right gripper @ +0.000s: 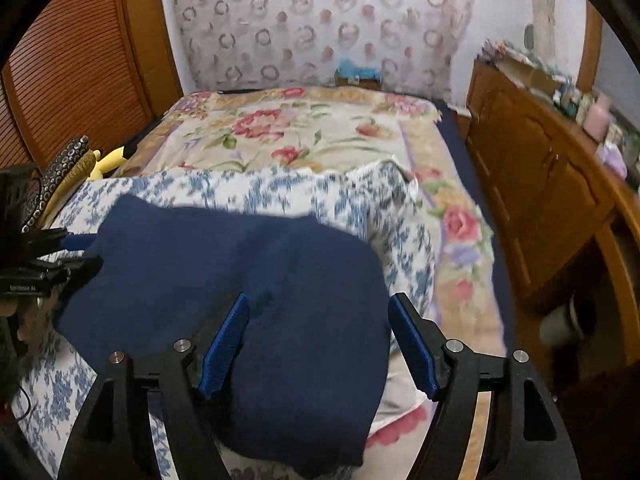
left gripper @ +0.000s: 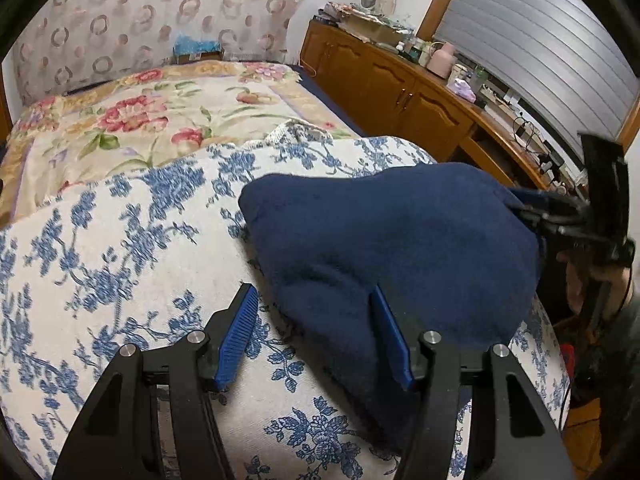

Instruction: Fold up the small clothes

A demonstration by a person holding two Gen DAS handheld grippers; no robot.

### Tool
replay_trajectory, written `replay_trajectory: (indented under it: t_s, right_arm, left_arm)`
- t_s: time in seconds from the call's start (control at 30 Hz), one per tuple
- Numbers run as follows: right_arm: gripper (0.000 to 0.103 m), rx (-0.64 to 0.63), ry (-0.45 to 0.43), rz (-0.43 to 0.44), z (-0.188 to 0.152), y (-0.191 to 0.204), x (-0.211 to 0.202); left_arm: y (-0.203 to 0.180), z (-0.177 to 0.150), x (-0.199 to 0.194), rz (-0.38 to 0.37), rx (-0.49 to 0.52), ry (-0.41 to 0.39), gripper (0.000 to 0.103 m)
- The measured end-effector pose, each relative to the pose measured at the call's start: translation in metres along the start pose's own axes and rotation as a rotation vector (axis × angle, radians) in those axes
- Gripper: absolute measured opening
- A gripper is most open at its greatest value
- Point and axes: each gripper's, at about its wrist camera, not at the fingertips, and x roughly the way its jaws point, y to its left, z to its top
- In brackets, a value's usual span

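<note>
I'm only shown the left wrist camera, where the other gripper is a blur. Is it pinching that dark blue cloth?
Observer: No. The right gripper is open, and the navy cloth fills the gap between its fingers.
Operator: What's off to the far left of the room?
Observer: A wooden louvred door.
Operator: Is anything lying near it?
Observer: A yellow item beside a dark dotted band, next to the bed.

Both wrist cams sit low and close over the bed (left gripper: 120,128), looking up its length to the patterned curtain (right gripper: 320,24). They share the navy garment (left gripper: 392,240), lower right in the left view, lower centre-left in the right.
</note>
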Motion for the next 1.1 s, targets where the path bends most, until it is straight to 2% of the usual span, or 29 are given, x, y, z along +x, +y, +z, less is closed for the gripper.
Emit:
replay_trajectory:
  t_s: [0.1, 0.23, 0.37, 0.5, 0.63, 0.7, 0.77, 0.97, 1.1]
  right_arm:
    - [0.075, 0.051, 0.027, 0.036, -0.008, -0.008, 0.008]
    - [0.074, 0.073, 0.04, 0.081, 0.007, -0.017, 0.011]
    - [0.061, 0.05, 0.047, 0.099, 0.013, -0.016, 0.016]
    - [0.058, 0.052, 0.055, 0.117, 0.012, -0.018, 0.021]
    - [0.034, 0.02, 0.055, 0.149, 0.012, -0.011, 0.021]
    - [0.029, 0.005, 0.051, 0.152, 0.011, -0.009, 0.019]
    - [0.024, -0.006, 0.026, 0.139, 0.01, -0.009, 0.014]
    - [0.021, -0.069, -0.099, 0.097, 0.017, 0.013, -0.021]
    - [0.021, -0.12, -0.17, 0.093, 0.035, 0.035, -0.044]
  left_arm:
    - [0.0, 0.0, 0.001, -0.012, -0.008, -0.004, 0.06]
    - [-0.003, -0.001, 0.002, -0.005, 0.001, -0.009, 0.06]
    - [-0.005, 0.0, 0.006, -0.054, -0.01, -0.005, 0.05]
    - [-0.005, 0.002, 0.007, -0.063, -0.012, -0.004, 0.047]
    - [-0.006, 0.002, 0.008, -0.083, -0.015, -0.005, 0.034]
    - [-0.007, 0.003, 0.006, -0.104, -0.018, -0.012, 0.025]
    - [-0.011, 0.003, -0.003, -0.107, -0.007, -0.044, 0.02]
    - [-0.024, 0.006, -0.051, -0.114, 0.032, -0.171, 0.017]
    - [-0.016, 0.01, -0.1, -0.108, 0.027, -0.277, 0.017]
